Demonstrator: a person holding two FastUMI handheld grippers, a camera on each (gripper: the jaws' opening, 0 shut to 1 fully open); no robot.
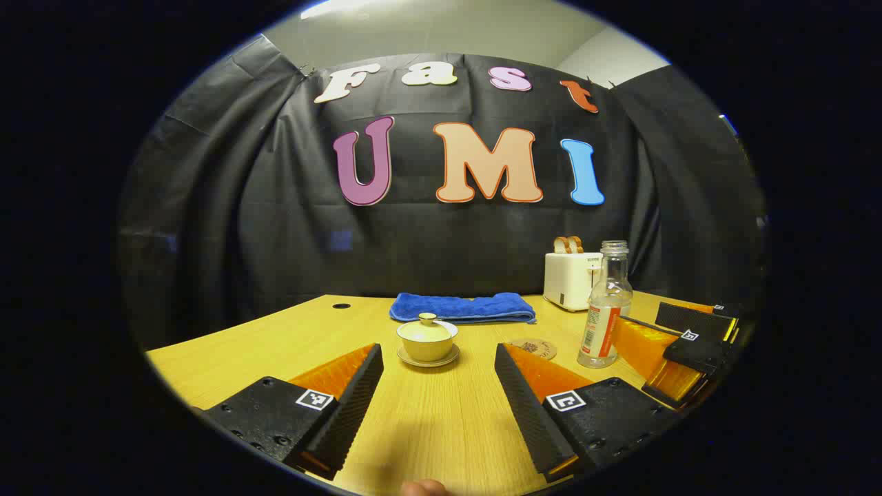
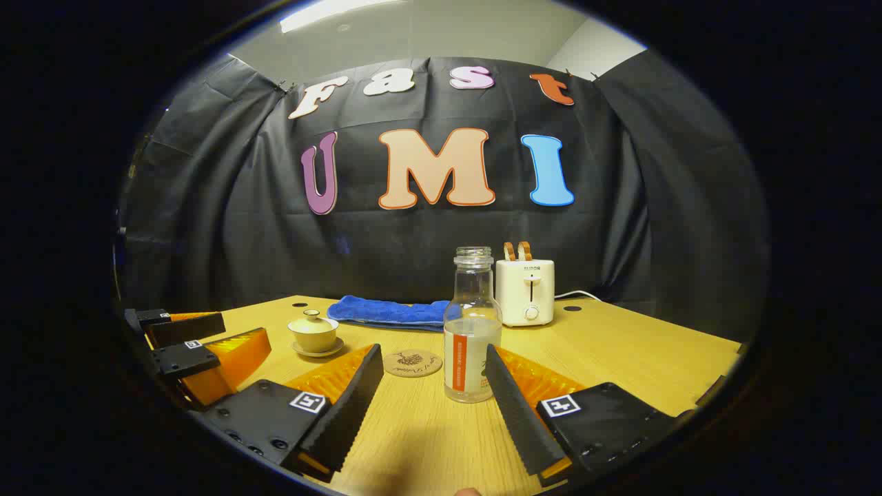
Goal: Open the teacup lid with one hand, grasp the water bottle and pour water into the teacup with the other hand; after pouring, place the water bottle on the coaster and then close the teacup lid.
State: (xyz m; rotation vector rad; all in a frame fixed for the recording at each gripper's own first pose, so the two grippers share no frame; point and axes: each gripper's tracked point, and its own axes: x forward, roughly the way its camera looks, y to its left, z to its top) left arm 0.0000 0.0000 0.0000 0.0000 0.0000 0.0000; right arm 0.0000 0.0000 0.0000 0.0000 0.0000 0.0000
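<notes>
In the left gripper view, the left gripper (image 1: 438, 386) hangs low over the wooden table (image 1: 275, 344) with its two fingers spread wide apart and nothing between them. Straight ahead of the gap, a little beyond the fingertips, the teacup (image 1: 427, 340) sits on its saucer with the lid (image 1: 427, 324) on, knob up. Behind the cup a folded blue towel (image 1: 463, 307) lies along the far edge of the table. Ahead and to the right of this gripper's right finger lies the round coaster (image 1: 535, 348), flat on the wood, and just past it stands the water bottle (image 1: 606, 305), upright and uncapped. A white toaster (image 1: 570, 279) with bread in its slots stands farther back, behind the bottle.

In the right gripper view, the right gripper (image 2: 433, 377) also stands open, fingers well apart. The water bottle (image 2: 472, 327) is upright just ahead, nearer the right finger; that fingertip overlaps its lower part, and I cannot tell whether it touches. The coaster (image 2: 413, 363) lies ahead between the fingertips, left of the bottle and close beside it. The teacup (image 2: 314, 334) stands farther off to the left, lid on, with the left gripper (image 2: 200, 351) at the far left edge. The towel (image 2: 389, 311) and toaster (image 2: 526, 291) sit at the back.
</notes>
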